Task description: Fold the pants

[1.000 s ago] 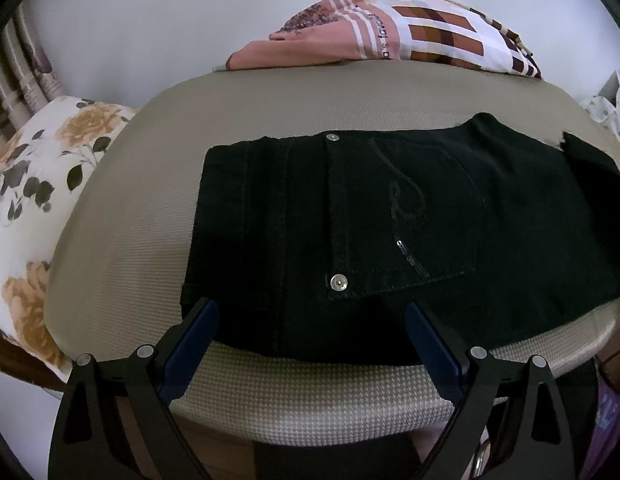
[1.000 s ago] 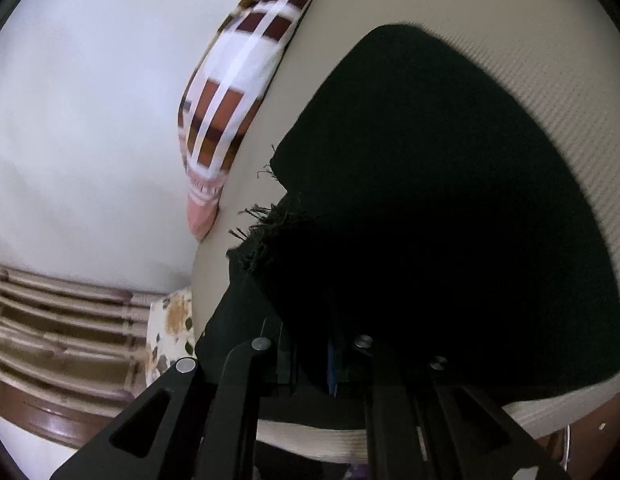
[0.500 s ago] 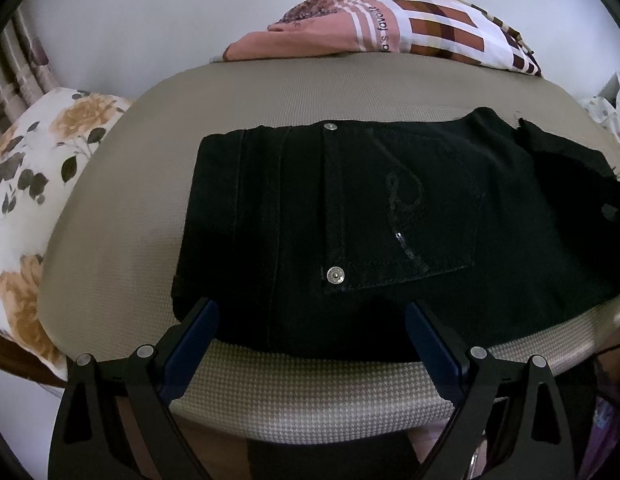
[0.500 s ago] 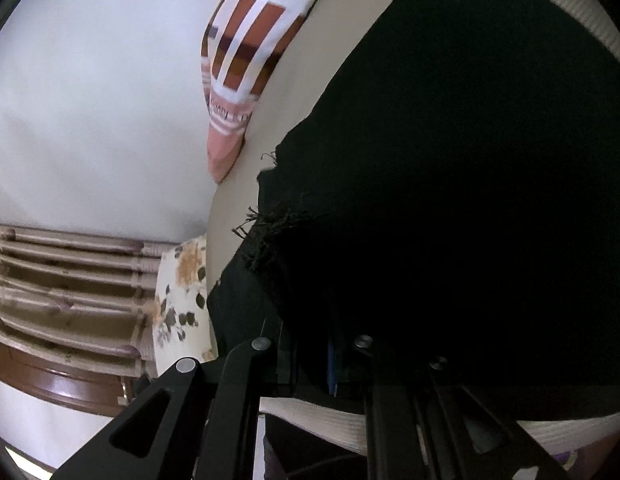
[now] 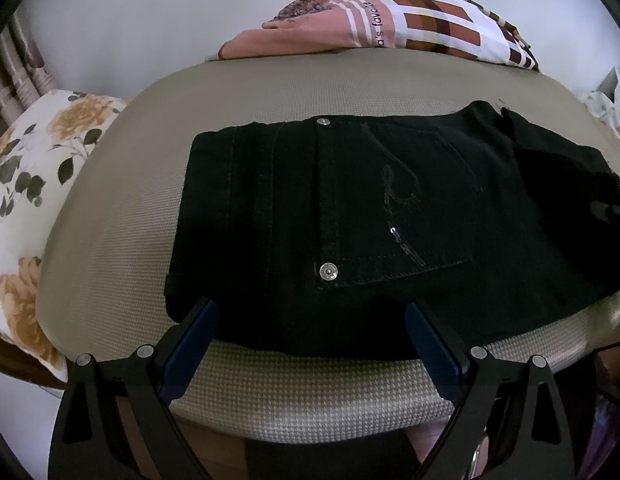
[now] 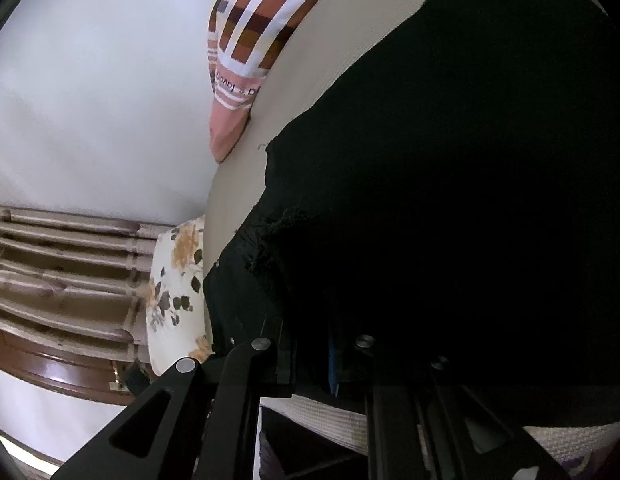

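One beige cushion [image 5: 122, 216] bearing black pants [image 5: 349, 216] flat at centre, patterned cloth [image 5: 389, 28] at 12 o'clock, floral pillow [image 5: 34, 168] at 9; left gripper [image 5: 310, 340] spread wide at 6 o'clock hem, right gripper [image 6: 329, 364] clenched on frayed leg end [image 6: 270, 240].

Two close views, shared pants [image 5: 349, 216]

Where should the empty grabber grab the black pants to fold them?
Probably the waistband corner nearest the left gripper, coming in low from the front edge of the cushion. The pants lie flat there, with that edge right at the open fingers, so one finger can slip under. The right gripper seems shut on the frayed leg end.
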`<state>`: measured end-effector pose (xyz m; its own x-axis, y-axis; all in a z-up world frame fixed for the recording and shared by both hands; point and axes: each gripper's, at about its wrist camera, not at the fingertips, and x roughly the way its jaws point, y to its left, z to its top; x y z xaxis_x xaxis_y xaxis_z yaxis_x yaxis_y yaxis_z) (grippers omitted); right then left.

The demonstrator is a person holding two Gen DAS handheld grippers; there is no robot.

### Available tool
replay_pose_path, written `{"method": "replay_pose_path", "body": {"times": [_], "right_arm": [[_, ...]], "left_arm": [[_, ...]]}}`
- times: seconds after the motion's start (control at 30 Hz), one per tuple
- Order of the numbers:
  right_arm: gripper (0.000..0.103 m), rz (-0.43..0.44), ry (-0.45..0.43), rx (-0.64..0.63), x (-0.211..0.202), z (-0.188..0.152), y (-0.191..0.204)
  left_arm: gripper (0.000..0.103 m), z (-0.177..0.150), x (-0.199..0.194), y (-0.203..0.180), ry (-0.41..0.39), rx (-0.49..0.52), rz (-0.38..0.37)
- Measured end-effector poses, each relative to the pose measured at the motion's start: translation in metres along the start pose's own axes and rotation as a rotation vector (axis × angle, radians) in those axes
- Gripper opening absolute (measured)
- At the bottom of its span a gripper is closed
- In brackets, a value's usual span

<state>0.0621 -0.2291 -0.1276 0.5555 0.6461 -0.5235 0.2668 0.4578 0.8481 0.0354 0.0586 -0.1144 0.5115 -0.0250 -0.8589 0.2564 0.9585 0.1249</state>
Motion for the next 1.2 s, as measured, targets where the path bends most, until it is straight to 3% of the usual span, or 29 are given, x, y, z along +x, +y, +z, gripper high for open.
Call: {"method": "replay_pose_path", "body": {"times": [1.2], "right_arm": [[0.016, -0.156, 0.049, -0.239, 0.021, -0.017, 0.023]], "left_arm": [[0.094, 0.0, 0.003, -0.004, 0.008, 0.025, 0.015]]}}
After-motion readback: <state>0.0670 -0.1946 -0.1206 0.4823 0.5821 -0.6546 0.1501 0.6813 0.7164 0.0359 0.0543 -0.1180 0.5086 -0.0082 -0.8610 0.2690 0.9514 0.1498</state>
